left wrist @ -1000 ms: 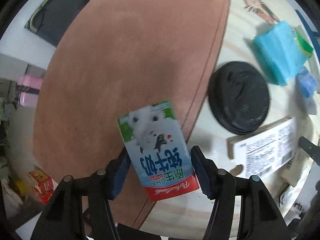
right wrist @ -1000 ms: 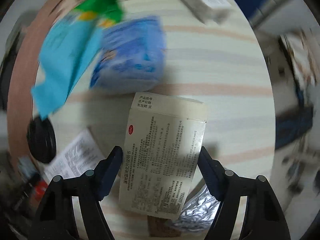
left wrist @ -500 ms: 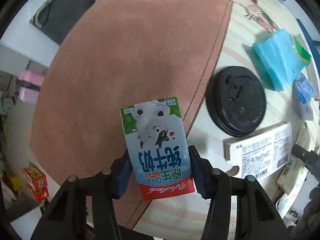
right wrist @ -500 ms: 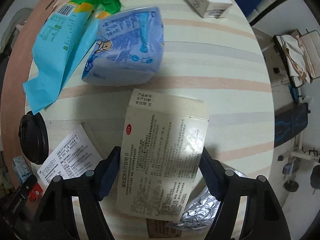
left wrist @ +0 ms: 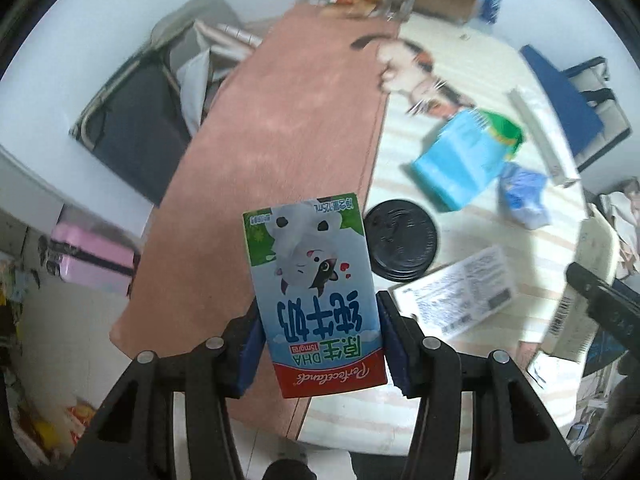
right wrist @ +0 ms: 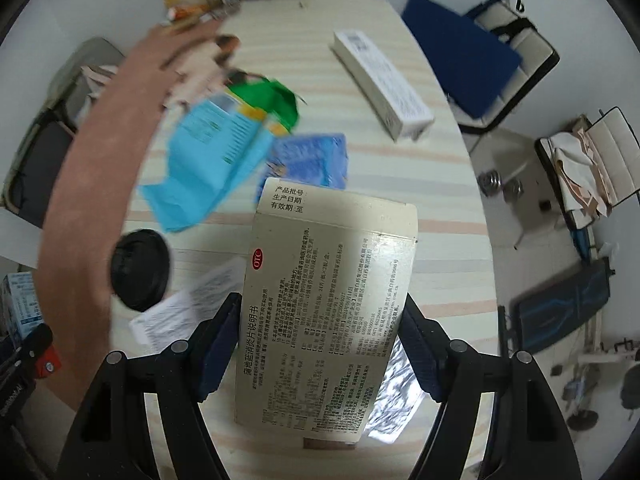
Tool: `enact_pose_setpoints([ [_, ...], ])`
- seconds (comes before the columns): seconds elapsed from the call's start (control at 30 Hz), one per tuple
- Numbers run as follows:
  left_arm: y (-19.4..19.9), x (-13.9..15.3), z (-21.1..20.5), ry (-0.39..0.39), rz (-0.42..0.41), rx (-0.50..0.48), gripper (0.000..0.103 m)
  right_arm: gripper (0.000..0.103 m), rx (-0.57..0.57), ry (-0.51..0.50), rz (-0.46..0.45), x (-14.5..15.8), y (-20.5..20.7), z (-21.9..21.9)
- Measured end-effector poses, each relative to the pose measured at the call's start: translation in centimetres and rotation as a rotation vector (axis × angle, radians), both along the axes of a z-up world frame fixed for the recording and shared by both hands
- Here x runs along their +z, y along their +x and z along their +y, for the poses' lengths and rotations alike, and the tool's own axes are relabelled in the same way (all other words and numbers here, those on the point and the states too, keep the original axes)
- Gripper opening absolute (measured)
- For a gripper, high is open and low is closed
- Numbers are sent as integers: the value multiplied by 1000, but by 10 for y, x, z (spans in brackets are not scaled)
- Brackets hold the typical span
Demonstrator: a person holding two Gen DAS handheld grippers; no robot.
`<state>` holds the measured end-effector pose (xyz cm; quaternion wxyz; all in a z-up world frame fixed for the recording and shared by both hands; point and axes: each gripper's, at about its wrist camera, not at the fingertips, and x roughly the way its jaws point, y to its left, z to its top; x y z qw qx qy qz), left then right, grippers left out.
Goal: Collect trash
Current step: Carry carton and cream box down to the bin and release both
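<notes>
My left gripper is shut on a small milk carton with a cartoon animal, held up above the table's near edge. My right gripper is shut on a flat beige medicine box printed with black text, also lifted; a silver foil blister hangs behind it. On the striped table lie a black cup lid, also in the right wrist view, a white printed box, a blue and green wrapper and a crumpled blue packet.
A pink-brown mat covers the table's left half. A long white box lies at the far right of the table. Chairs stand to the right, a folding chair to the left. Bags and boxes stand at the far end.
Both grippers have risen and tilted up with their loads, so more of the room and far table end shows. The left gripper closed fully on the carton.
</notes>
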<state>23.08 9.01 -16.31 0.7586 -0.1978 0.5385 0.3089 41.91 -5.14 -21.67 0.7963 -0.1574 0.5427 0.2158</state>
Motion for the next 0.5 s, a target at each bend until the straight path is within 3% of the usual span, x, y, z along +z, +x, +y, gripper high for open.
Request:
enact_pose_setpoints([
  [0.1, -6, 11, -5, 23, -46, -34, 49, 77, 8, 45, -40, 22, -32, -2],
  [0.3, -59, 39, -16, 30, -147, -128, 49, 77, -6, 117, -112, 63, -106, -28],
  [0.4, -94, 36, -28, -29, -165, -177, 49, 77, -37, 137, -127, 74, -162, -49],
  [0.5, -130, 21, -39, -115, -155, -225, 49, 77, -80, 146, -83, 66, -213, -72],
])
